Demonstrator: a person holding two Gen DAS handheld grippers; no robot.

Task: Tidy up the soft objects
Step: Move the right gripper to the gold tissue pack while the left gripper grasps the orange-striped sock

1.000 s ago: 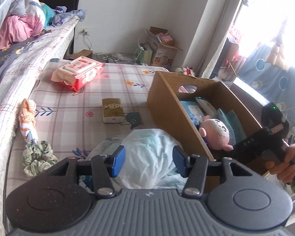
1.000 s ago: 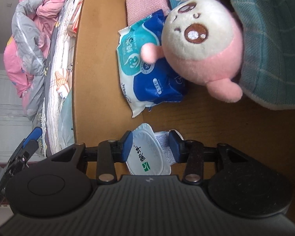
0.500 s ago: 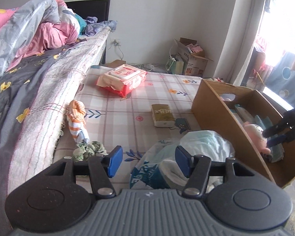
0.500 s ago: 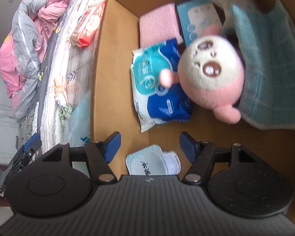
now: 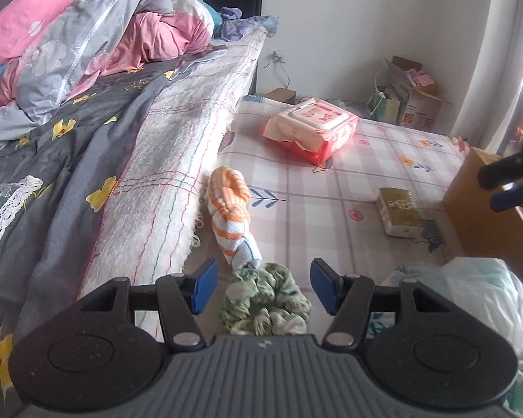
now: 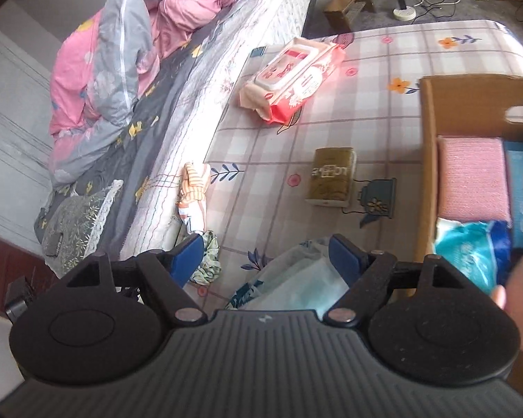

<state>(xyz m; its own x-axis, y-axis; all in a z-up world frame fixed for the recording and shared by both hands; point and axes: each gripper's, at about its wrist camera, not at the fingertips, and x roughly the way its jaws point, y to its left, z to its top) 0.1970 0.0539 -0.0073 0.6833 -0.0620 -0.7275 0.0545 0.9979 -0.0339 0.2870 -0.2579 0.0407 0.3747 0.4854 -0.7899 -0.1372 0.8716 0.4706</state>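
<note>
Hovering wide-jawed over the crumpled green-and-white fabric scrunchie (image 5: 265, 302) at frame bottom, the left gripper (image 5: 259, 286) must descend and close, while the right gripper (image 6: 265, 255), jaws just opened and empty, leaves the brown cardboard box (image 6: 427, 160).

The left gripper (image 5: 259, 285) points steeply downward with its 2 blue-padded jaws apart, nothing pressed between them. The right gripper (image 6: 266, 256) also tilts downward; its jaws have just been opening and stand wide, empty, its tips showing at the left view's right edge.
</note>
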